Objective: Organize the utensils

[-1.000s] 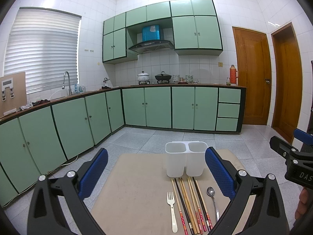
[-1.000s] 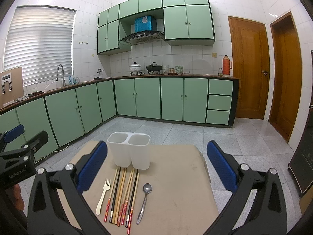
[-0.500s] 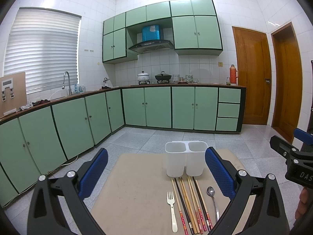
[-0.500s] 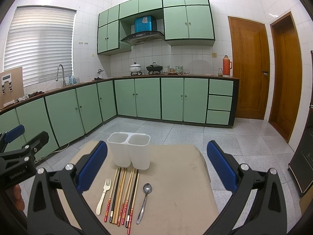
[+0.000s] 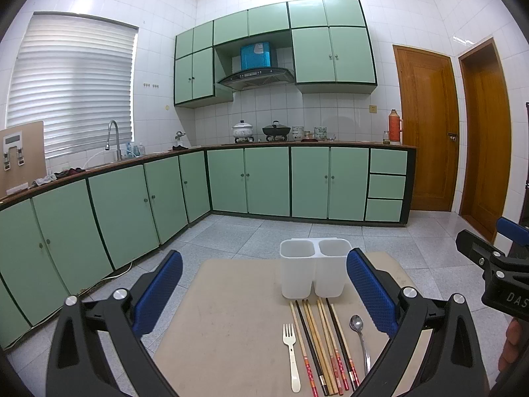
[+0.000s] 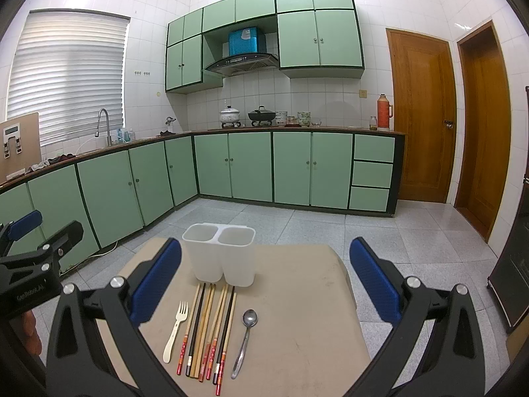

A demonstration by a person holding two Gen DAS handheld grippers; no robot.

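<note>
Both grippers spread wide, holding nothing: left gripper (image 5: 264, 292), right gripper (image 6: 264, 279). Fork (image 6: 176, 330), chopsticks (image 6: 208, 327) and spoon (image 6: 245, 339) lie side by side on the desk (image 6: 297, 297), just before the empty holder (image 6: 220, 253). I'd come down on the spoon's handle first, jaws across it.

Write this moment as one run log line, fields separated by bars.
stage: before first pick | left gripper: open | right gripper: open | fork, chopsticks, spoon: on table | holder: looks empty
</note>
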